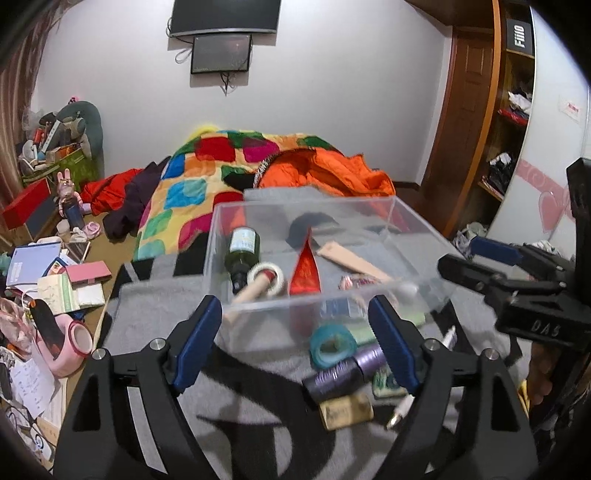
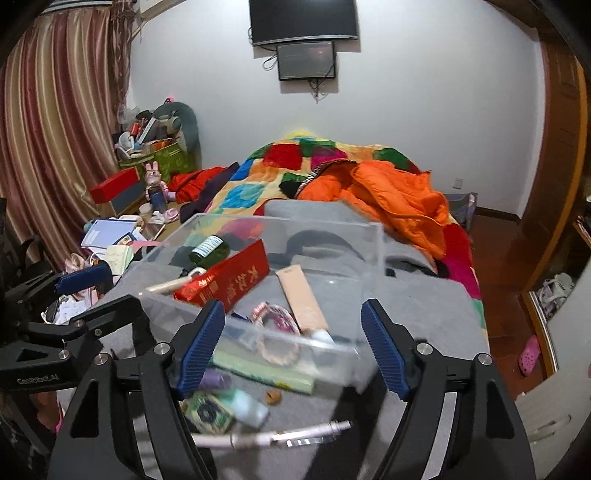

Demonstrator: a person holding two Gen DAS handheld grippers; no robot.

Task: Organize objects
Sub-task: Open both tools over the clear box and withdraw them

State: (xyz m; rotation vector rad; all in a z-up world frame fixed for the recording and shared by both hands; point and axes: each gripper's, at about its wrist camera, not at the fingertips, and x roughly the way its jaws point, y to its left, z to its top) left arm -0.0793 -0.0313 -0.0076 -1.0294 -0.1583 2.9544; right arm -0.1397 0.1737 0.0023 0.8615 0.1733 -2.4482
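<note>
1. Claws: the left claw (image 1: 295, 332) stands wide with nothing between its blue pads; the near wall of the clear plastic box (image 1: 424, 229) lies just beyond its fingertips, apart from both pads. The right claw (image 2: 291, 339) is likewise wide and holds nothing; the box's near rim shows in the gap, untouched by either pad.
2. Box position: the clear plastic box rests on a grey blanket (image 1: 155, 306) spread over the bed, in front of a patchwork quilt (image 1: 192, 177) and an orange duvet (image 1: 332, 173).
3. Box contents: a dark green bottle (image 1: 242, 251) lies on its side at the left; a white tape roll (image 1: 266, 277) sits against its neck, over a wooden stick (image 1: 245, 295). A red packet (image 2: 229, 277) lies at the middle, a beige flat case (image 2: 301, 295) to its right, and a pink-and-white bracelet (image 2: 275, 314) near the front wall.
4. Loose items on the blanket, outside the box and nearest the cameras: a teal tape roll (image 1: 332, 345), two purple spools (image 1: 347, 373), a small tan card (image 1: 345, 408), a green patterned packet (image 2: 208, 410), a pale bottle (image 2: 247, 404) and a white pen-like item (image 2: 273, 437), which is blurred and possibly a cable end.
5. Surroundings: papers and boxes cover the floor (image 1: 110, 273) left of the bed; two screens (image 2: 304, 18) hang on the far wall.
</note>
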